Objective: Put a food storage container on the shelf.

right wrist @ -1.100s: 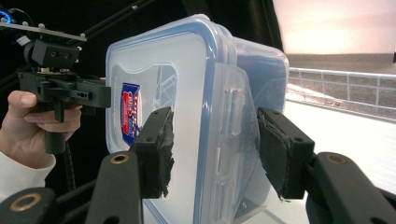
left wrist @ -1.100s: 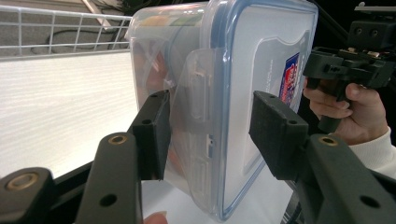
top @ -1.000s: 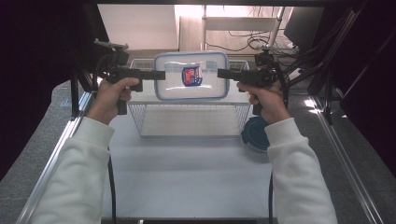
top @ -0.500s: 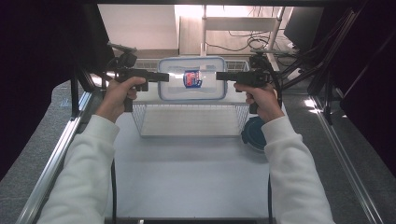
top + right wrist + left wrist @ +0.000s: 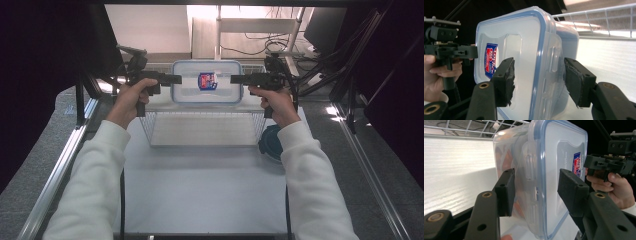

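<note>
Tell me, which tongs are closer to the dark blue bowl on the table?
The right tongs. They are up at the lidded plastic box's right end, and the blue bowl sits below that hand's wrist. The left tongs are at the box's far left end.

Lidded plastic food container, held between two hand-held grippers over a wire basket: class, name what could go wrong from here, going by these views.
1. The food container is carried by its two ends alone, left hand-held gripper and right hand-held gripper. The right jaws have just been opening, so that end might drop.
2. Its side latch sits between the left jaws; squeezing could pop it.
3. Lowered unevenly, it may catch the wire basket rim.
</note>
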